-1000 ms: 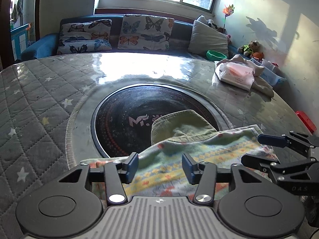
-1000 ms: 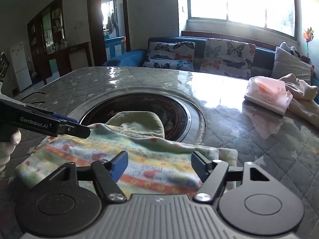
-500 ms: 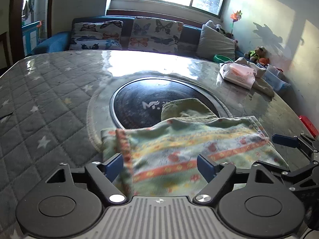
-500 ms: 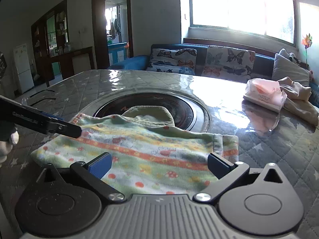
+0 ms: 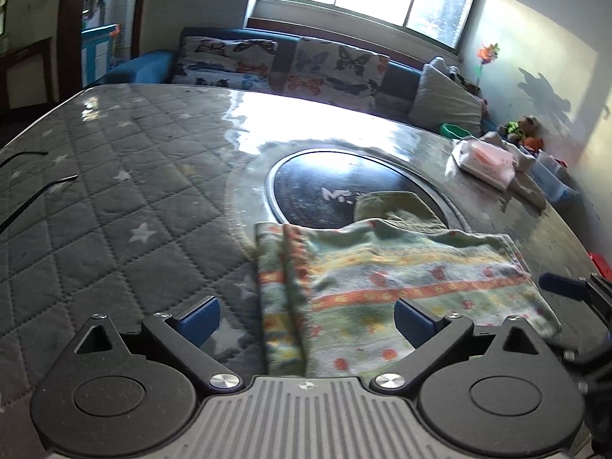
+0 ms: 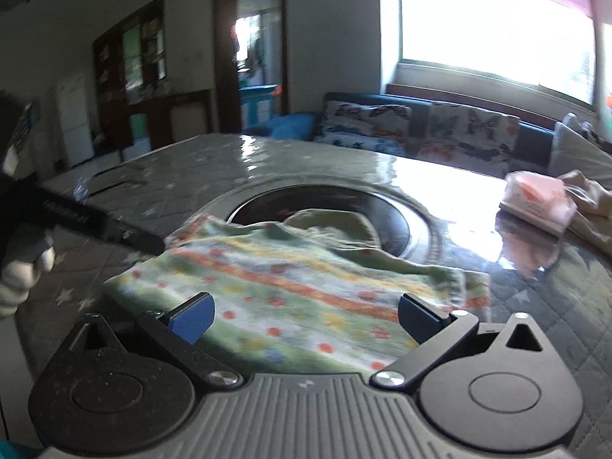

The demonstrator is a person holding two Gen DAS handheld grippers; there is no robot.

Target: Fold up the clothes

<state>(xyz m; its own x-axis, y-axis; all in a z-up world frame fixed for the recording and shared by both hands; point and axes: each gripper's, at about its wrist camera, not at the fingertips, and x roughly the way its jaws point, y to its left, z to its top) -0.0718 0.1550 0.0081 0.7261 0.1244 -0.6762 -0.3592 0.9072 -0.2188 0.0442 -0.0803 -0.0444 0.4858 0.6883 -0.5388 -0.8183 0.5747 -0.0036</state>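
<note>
A folded green patterned garment with orange stripes and red dots lies flat on the table, its olive collar part over the dark round inset. My left gripper is open and empty, raised just behind the garment's near left edge. My right gripper is open and empty, above the garment's near edge. The right gripper's fingers show at the right of the left wrist view. The left gripper's finger shows at the left of the right wrist view.
The table has a grey quilted star cover and a black round inset. A pink-white packet and a beige cloth lie at the far right. A sofa with butterfly cushions stands behind.
Both grippers opened wide and pulled back and up from the garment, which now lies flat on the table. Both views tilted up and show more of the room.
</note>
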